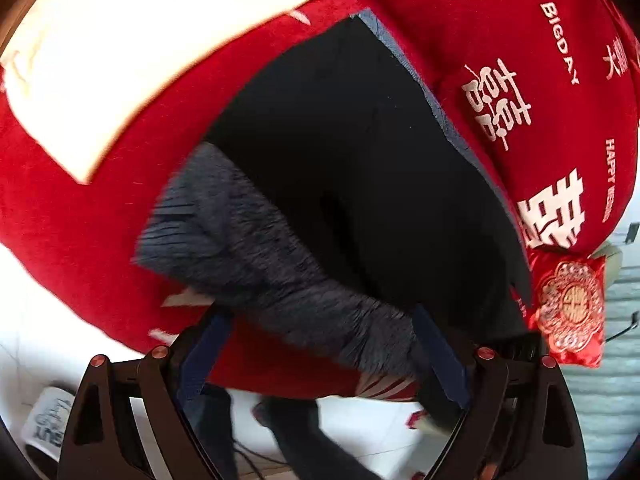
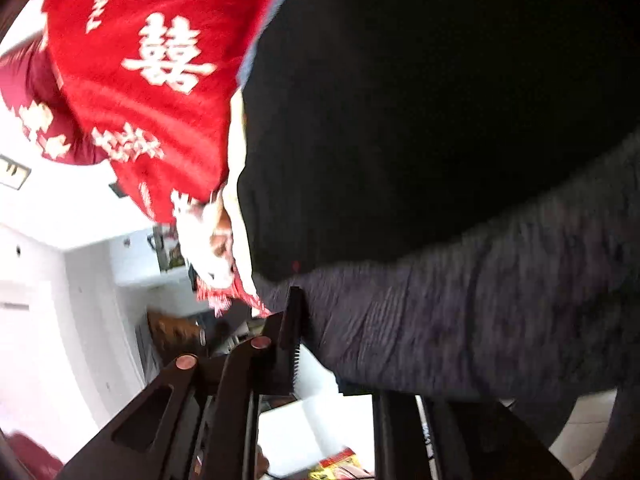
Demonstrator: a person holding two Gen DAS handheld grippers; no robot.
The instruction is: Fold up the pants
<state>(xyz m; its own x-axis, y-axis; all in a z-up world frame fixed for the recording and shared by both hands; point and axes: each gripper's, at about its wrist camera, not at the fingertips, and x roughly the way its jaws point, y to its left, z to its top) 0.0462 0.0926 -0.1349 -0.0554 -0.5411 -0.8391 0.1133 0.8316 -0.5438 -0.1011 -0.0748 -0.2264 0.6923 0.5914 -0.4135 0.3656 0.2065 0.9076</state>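
Note:
Black pants lie on a red bed cover printed with white characters. Their grey ribbed waistband is at the near edge. My left gripper stands open, its blue-padded fingers on either side of the waistband. In the right wrist view the pants fill the right side. My right gripper is shut on the waistband. One toothed finger presses against the cloth; the other finger is hidden under it.
A cream panel lies on the cover at the far left. A small red embroidered cushion sits by the pants' right side. Below the bed edge are white floor tiles, a slipper and a white box.

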